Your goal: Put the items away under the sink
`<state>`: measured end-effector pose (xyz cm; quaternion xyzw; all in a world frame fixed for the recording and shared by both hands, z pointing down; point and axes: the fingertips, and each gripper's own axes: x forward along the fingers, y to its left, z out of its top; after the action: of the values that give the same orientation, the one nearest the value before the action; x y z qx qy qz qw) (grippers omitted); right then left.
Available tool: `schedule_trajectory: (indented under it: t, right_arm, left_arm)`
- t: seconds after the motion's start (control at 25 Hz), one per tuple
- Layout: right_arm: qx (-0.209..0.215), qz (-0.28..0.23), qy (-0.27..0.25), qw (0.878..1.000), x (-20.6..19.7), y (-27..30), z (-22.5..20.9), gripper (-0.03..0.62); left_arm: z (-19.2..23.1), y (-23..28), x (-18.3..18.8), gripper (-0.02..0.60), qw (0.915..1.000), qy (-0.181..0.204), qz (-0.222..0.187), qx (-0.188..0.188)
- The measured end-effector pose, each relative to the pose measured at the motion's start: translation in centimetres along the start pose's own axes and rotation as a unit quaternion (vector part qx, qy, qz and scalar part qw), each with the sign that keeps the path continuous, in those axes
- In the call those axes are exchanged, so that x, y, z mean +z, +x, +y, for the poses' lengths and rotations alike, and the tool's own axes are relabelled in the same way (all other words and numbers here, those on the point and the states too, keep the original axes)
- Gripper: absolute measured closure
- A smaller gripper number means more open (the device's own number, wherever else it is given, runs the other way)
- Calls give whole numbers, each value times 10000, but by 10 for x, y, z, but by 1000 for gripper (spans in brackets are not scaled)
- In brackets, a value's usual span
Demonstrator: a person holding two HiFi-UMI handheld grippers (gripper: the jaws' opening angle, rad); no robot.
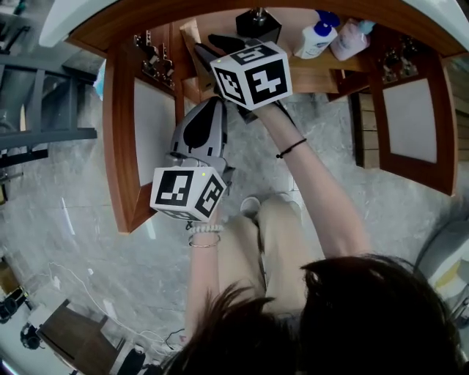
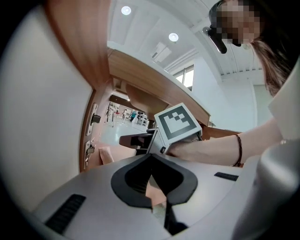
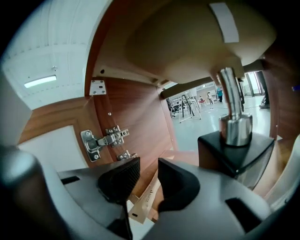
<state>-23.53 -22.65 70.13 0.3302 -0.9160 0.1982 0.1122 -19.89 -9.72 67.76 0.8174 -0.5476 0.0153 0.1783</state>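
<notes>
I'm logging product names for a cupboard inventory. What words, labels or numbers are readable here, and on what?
Nothing can be read for certain.
White bottle: label too small to read.
Pink bottle: label too small to read.
Wooden strip: small dark print, blurred.
Marker cubes: square patterns only, no letters.

An open wooden sink cabinet, its two white-panelled doors swung wide, stands on a grey marbled floor. Left of the cabinet is a dark metal rack. Above the cabinet, a white ceiling carries round recessed lights; past the cabinet's top edge, a bright window.
</notes>
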Motion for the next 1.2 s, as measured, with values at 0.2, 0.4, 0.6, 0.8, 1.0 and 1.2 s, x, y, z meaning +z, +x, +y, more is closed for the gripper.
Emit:
schedule_trajectory:
  t: [0.2, 0.4, 0.6, 0.8, 1.0, 1.2]
  right_arm:
    - [89, -145, 48, 9998, 16, -29, 4, 470]
    - [301, -208, 122, 9993, 31, -59, 9, 504]
    - [384, -229, 213, 9988, 41, -93, 15, 539]
    - [385, -239, 343, 9984, 52, -129, 21, 550]
    - [355, -278, 439, 9980, 65, -158, 27, 556]
    - [349, -321, 532, 9975, 79, -187, 34, 563]
  left_arm:
    - [-21, -7, 22, 580, 9998, 44, 52, -212]
    - [-44, -17, 41, 580, 9992, 37, 107, -383]
    - [-58, -27, 57, 580, 9989, -24, 227, -413]
    - [-77, -32, 74, 580, 9982, -49, 331, -497]
    - [-95, -31, 90, 580, 9970, -74, 489, -592]
    - [-111, -35, 102, 580, 9959, -84, 615, -663]
